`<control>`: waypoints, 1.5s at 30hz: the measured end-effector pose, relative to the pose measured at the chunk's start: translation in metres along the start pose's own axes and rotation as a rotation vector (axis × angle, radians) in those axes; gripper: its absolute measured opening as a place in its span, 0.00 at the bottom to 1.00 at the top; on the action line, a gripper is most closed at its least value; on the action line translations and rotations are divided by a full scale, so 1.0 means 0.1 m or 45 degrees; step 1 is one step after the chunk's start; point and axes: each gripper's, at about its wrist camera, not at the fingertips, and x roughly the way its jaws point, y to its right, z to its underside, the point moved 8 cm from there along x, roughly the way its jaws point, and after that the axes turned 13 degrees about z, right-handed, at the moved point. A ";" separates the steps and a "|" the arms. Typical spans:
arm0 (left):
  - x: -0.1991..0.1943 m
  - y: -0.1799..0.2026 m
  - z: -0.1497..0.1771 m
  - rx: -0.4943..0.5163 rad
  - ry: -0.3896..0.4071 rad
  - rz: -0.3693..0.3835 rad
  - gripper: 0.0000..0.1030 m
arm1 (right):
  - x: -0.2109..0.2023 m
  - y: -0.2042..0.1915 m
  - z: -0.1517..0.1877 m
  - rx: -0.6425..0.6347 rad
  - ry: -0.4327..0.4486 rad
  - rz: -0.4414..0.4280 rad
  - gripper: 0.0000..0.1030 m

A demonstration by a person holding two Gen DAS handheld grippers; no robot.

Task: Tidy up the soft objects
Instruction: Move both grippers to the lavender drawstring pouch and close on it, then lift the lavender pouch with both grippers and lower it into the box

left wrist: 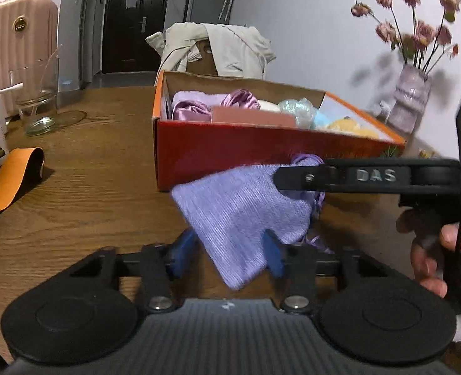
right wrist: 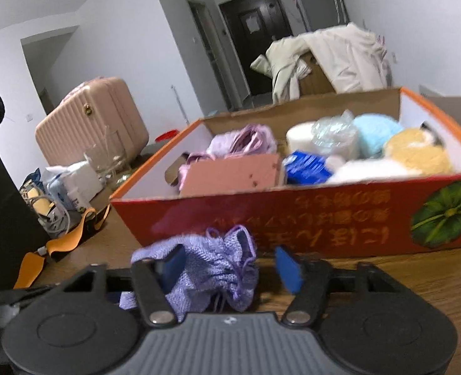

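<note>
Pretty dim, flat indoor light here, colours kinda washed out. My flowers are smeared with motion blur and throw soft shadows on the wall behind them. Box lettering is blurry too. Fisheye bends everything, corners go black.

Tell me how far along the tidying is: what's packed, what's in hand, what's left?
Done: the red box already holds purple cloths, yarn balls and a blue packet. In hand: the purple knit pouch lies on the table before the box, between both open tongs, left and right. Left: grip it and put it in.
</note>
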 end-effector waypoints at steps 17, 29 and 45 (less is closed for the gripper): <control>-0.60 0.52 0.27 -0.065 0.088 0.055 0.12 | -0.78 0.04 0.36 -0.016 0.058 -0.025 0.27; -1.15 1.49 0.62 -0.003 0.131 0.128 0.11 | -2.00 0.46 1.07 0.035 0.105 0.043 0.27; -1.23 1.74 0.45 0.063 0.171 0.153 0.10 | -2.30 0.63 1.01 0.080 0.190 0.034 0.27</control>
